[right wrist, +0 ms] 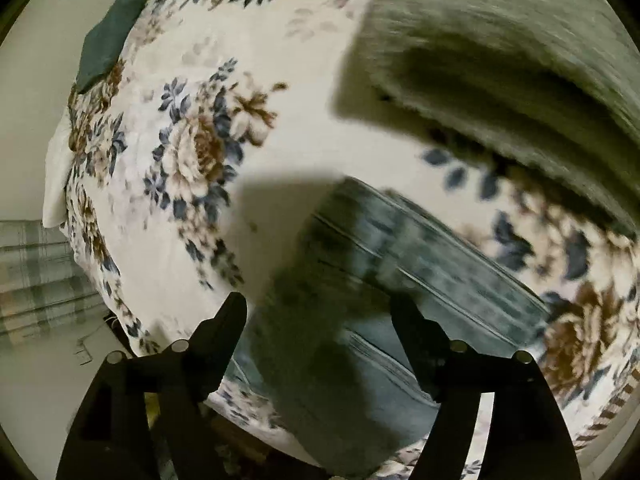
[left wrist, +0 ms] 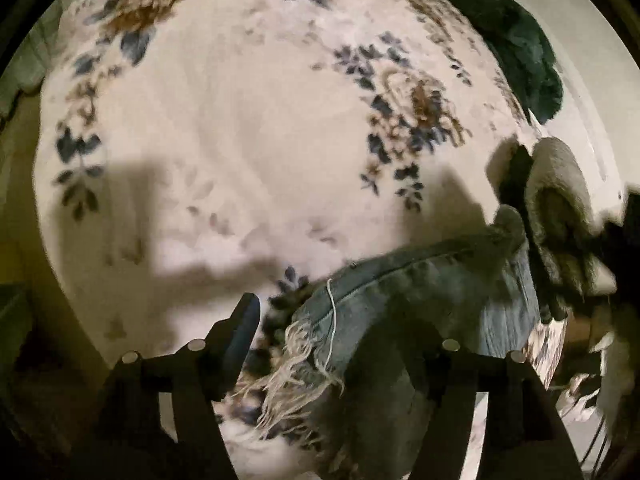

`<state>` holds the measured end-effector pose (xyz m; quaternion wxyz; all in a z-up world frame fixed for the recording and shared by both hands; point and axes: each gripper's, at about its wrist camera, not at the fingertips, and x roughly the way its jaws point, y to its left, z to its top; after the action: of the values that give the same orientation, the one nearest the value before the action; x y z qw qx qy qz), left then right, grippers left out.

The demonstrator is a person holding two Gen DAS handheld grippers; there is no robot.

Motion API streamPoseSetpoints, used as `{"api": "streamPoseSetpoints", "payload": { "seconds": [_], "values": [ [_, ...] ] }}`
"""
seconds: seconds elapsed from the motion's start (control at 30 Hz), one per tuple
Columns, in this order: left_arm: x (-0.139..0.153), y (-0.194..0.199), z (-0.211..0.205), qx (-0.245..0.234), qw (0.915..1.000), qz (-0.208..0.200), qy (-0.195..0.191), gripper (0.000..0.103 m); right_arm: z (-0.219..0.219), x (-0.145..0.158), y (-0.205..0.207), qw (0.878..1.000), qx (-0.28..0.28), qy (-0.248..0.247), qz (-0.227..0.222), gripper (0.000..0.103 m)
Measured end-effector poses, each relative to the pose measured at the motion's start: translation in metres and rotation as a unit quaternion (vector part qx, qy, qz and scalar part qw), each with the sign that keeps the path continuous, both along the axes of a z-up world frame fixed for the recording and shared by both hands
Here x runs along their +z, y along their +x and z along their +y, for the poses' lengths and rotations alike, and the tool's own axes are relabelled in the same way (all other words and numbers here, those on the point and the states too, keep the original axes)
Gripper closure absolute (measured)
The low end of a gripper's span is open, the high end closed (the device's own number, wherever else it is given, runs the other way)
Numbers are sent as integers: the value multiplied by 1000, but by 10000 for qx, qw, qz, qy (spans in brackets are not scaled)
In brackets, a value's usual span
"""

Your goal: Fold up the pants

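Blue denim pants [left wrist: 420, 292] lie bunched on a floral bedspread [left wrist: 240, 128], with a frayed white hem [left wrist: 292, 364] near the bottom of the left wrist view. My left gripper [left wrist: 336, 320] is open; its fingers stand either side of the frayed leg end, and the right finger is hidden under the denim. In the right wrist view the pants [right wrist: 360, 320] show seams and folds. My right gripper [right wrist: 320, 312] is open over the denim, with one finger on each side of it. The view is motion-blurred.
A dark green cloth [left wrist: 516, 40] lies at the bed's far edge and also shows in the right wrist view [right wrist: 110, 36]. A grey fuzzy sleeve [right wrist: 500, 60] hangs over the bed at the upper right. A plaid fabric [right wrist: 36, 276] lies left of the bed.
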<state>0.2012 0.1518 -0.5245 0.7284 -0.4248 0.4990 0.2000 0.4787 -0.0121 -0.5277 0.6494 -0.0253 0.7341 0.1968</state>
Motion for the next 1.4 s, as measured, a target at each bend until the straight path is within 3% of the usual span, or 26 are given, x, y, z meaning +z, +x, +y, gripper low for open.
{"api": "streamPoseSetpoints", "payload": {
  "seconds": [0.1, 0.17, 0.2, 0.23, 0.3, 0.33, 0.47, 0.7, 0.77, 0.8, 0.87, 0.9, 1.0, 1.13, 1.23, 1.33, 1.4],
  "values": [
    [-30, 14, -5, -39, 9994, 310, -116, 39, -31, -2, -11, 9998, -209, -8, 59, 26],
    [-47, 20, -10, -96, 9988, 459, -170, 47, -56, -7, -16, 9991, -380, 18, 165, 26],
    [-55, 23, -14, -201, 9982, 546, -142, 79, -69, -10, -18, 9986, -488, -4, 205, 26],
    [-55, 24, -16, -269, 9982, 525, -41, 93, -78, -15, -20, 9981, -572, -5, 245, 26],
    [-47, 22, -22, -434, 9980, 402, 233, 98, -94, -21, -23, 9971, -693, -25, 308, 26],
    [-38, 17, -25, -465, 9973, 357, 439, 99, -103, -23, -24, 9966, -757, -36, 314, 26],
    [-26, -6, -18, -319, 9972, 367, 562, 100, -134, -27, -26, 9952, -924, -39, 320, 26],
    [-28, -25, -5, 74, 9992, 374, 147, 96, -150, -31, -17, 9947, -992, 5, 287, 26],
    [-19, -30, -6, 263, 9995, 179, -3, 96, -148, -36, -13, 9949, -962, 87, 284, 25],
    [-12, -36, -8, 423, 9990, 13, -156, 96, -147, -39, -12, 9951, -936, 134, 301, 19],
    [0, -51, -17, 689, 9970, -169, -310, 90, -147, -46, -11, 9951, -887, 266, 341, 14],
    [6, -58, -24, 811, 9954, -294, -425, 77, -147, -49, -11, 9952, -852, 306, 365, 14],
    [15, -79, -66, 1270, 9855, -579, -967, 19, -154, -52, -13, 9961, -654, 468, 370, 14],
    [-4, -82, -134, 1637, 9659, -612, -1909, 19, -172, -48, -22, 9960, -426, 692, 362, 7],
    [-30, -77, -184, 2119, 9369, -693, -2694, 19, -190, -49, -28, 9960, -288, 755, 387, 6],
    [-55, -71, -208, 2675, 9097, -809, -3070, 19, -206, -51, -31, 9955, -171, 814, 442, 6],
    [-69, -67, -210, 2997, 8992, -830, -3077, 19, -210, -53, -31, 9949, -79, 880, 481, 6]
  ]
}}
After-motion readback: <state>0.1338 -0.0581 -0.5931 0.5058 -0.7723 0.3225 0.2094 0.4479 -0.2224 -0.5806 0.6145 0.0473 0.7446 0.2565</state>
